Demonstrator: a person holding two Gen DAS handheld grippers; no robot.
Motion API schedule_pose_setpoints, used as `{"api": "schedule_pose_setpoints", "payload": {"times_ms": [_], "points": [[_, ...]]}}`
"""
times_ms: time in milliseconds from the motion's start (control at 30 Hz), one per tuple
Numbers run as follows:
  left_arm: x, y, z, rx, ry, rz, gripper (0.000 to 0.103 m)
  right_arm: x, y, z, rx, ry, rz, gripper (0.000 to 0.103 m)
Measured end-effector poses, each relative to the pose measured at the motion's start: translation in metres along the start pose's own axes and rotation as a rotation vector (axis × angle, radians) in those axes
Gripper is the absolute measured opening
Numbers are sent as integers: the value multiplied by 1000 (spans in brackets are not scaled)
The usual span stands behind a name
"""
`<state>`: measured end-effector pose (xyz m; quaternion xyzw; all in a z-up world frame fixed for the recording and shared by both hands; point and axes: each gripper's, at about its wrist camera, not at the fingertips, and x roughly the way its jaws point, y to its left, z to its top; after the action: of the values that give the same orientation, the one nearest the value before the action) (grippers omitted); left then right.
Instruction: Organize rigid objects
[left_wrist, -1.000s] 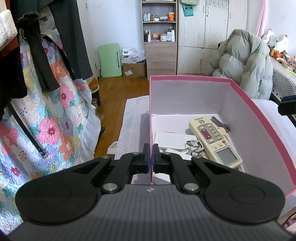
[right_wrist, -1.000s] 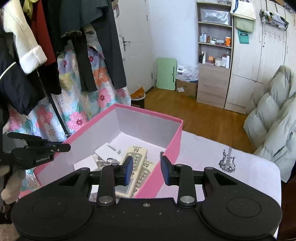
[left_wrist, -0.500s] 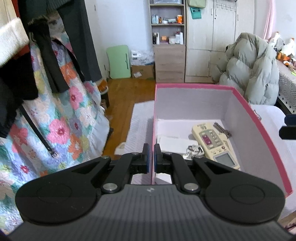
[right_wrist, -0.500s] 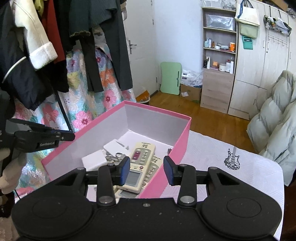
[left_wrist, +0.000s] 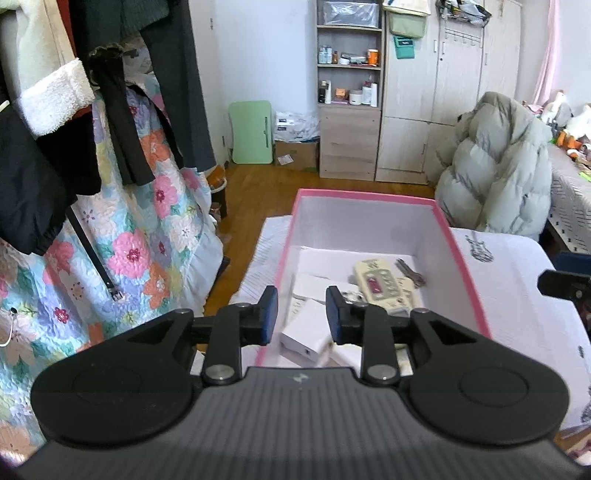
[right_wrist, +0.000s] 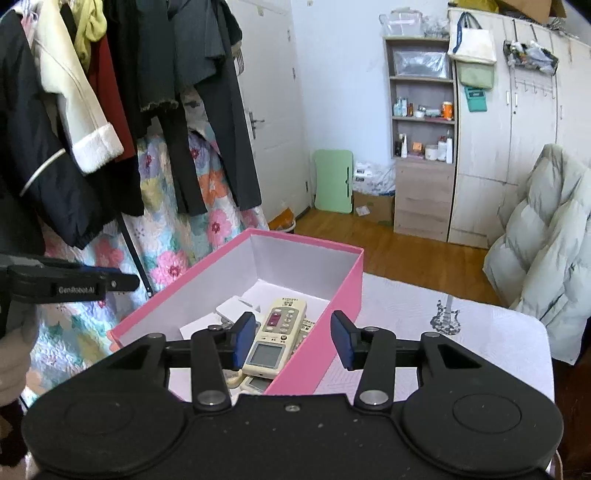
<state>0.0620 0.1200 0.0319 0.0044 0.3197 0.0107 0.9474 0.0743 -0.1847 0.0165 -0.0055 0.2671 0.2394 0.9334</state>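
Blurring from motion makes the white items at the near end of the pink box (left_wrist: 369, 195) hard to read in the left wrist view, and the body of the left gripper (left_wrist: 301, 315) covers the near edge of the box. In the right wrist view, the right gripper (right_wrist: 293, 345) hides the near part of the box and the lower remotes.

Compared with half a second ago, the left gripper has let go of the left wall of the box; its jaws now stand apart over that wall, holding nothing. The right gripper is also spread wider than before and empty, straddling the right wall.

Inside the box lie a beige remote control (right_wrist: 277, 338), more remotes under it, flat white boxes (left_wrist: 314, 328) and keys (left_wrist: 408, 273). The box stands on a white tablecloth (right_wrist: 461, 332).
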Motion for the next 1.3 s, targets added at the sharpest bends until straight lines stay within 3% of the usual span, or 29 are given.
{"api": "schedule_pose_setpoints", "payload": {"times_ms": [133, 300, 500, 700, 767, 833, 1300], "points": [[-10, -15, -7, 29, 10, -6, 34, -7, 5, -2, 7, 8, -31, 63], [-19, -28, -16, 56, 23, -31, 43, -8, 15, -4, -30, 71, -117, 66], [-28, -34, -25, 65, 27, -39, 52, -28, 8, -11, -35, 25, -167, 95], [-30, -40, -32, 63, 54, -41, 70, -32, -4, -15, -15, 40, -178, 99], [-30, -42, -33, 55, 65, -52, 86, -33, -10, -17, 18, 61, -178, 100], [-30, -45, -34, 52, 68, -55, 91, -34, -15, -19, 43, 82, -177, 100], [-36, -71, -47, 65, 114, -100, 93, -58, -28, -39, 33, 136, -137, 100]]}}
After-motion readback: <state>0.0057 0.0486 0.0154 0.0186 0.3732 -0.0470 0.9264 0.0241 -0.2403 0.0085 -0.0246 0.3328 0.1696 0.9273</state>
